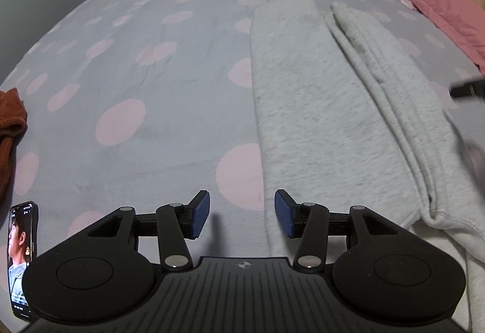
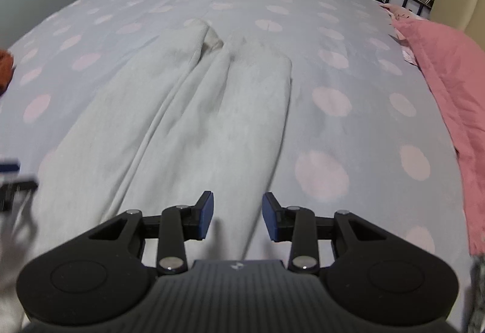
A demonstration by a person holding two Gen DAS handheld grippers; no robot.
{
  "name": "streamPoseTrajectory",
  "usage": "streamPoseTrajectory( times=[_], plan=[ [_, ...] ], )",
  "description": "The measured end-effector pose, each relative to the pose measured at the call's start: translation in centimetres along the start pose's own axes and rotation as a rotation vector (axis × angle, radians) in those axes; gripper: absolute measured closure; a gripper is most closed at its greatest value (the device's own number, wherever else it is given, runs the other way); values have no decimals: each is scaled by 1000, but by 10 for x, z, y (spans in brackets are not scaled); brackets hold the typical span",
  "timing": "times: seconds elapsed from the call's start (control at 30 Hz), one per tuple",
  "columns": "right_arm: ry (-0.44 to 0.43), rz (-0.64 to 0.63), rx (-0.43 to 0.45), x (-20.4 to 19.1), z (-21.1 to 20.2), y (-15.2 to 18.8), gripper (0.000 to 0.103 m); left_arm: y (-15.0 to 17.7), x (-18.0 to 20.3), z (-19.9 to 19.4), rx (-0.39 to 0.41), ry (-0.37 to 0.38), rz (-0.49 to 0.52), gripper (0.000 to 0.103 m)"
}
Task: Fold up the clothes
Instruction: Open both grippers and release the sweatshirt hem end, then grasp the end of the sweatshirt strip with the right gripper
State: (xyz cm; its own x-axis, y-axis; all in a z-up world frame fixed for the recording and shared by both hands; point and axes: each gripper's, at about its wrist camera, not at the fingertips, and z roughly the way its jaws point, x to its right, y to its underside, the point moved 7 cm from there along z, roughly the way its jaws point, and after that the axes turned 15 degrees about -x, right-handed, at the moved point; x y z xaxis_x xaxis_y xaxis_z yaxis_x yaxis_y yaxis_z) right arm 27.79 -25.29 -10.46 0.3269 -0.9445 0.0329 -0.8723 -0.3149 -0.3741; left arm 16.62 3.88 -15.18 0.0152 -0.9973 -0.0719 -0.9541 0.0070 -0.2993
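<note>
My left gripper (image 1: 242,213) wide, empty, over near bed (image 1: 151,66) edge beside grey sweatpants (image 1: 303,96). My right gripper (image 2: 238,216) part-open, empty, above pants' near end. Legs laid lengthwise toward far edge, likely ready for fold.

Left half of bedspread (image 1: 136,66) clear; phone (image 1: 22,257), brown cloth (image 1: 10,120), perhaps pillow (image 2: 448,75) at edges.

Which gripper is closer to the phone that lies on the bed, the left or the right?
Left. The left gripper hovers just beside the phone, at the bed's near edge. The right gripper is over the grey sweatpants, farther to the right.
</note>
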Motion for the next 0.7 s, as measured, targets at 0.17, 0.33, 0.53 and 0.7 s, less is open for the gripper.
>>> streamPoseTrajectory(
  times=[0.17, 0.33, 0.53, 0.7],
  plan=[
    [-9, 55, -9, 13, 21, -48, 62, -4, -11, 2, -47, -75, 14, 56],
    [-45, 88, 5, 14, 34, -93, 62, -5, -14, 16, -90, -81, 22, 56],
    [-83, 118, 44, 7, 44, -138, 61, -7, -6, 22, -106, -56, 33, 56],
    [-114, 162, 60, 5, 62, -163, 59, -8, -3, 27, -109, -56, 48, 56]
  ],
)
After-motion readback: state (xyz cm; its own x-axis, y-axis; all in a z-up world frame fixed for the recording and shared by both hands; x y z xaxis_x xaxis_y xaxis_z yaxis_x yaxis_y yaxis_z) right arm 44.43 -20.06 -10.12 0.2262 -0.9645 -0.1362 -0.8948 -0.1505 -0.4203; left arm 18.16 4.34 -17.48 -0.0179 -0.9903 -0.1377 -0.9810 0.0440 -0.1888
